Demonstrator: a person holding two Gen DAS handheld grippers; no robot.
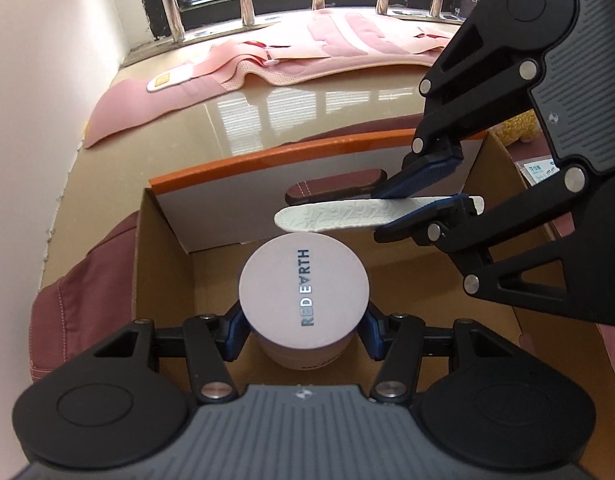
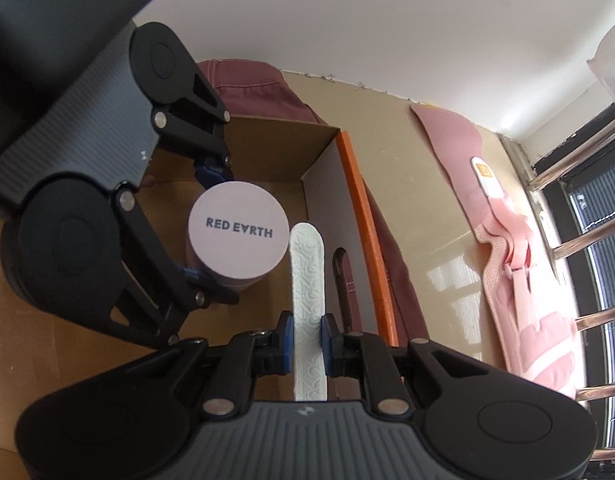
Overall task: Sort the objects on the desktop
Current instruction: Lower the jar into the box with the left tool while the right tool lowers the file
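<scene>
My left gripper point(image 1: 303, 336) is shut on a round pale lilac jar point(image 1: 303, 300) marked RED EARTH and holds it inside an open cardboard box point(image 1: 163, 256). The jar also shows in the right wrist view point(image 2: 238, 234), with the left gripper point(image 2: 205, 224) around it. My right gripper point(image 2: 306, 344) is shut on a flat white embossed stick point(image 2: 307, 280), held just beside the jar over the box. In the left wrist view the right gripper point(image 1: 425, 200) holds the stick point(image 1: 335, 216) level above the jar's far side.
The box has a white inner flap with an orange edge point(image 1: 307, 152) and a handle slot. It rests on dark red fabric point(image 1: 79, 292) on a glossy beige sill. Pink fabric point(image 1: 307, 56) lies by the barred window. A white wall stands left.
</scene>
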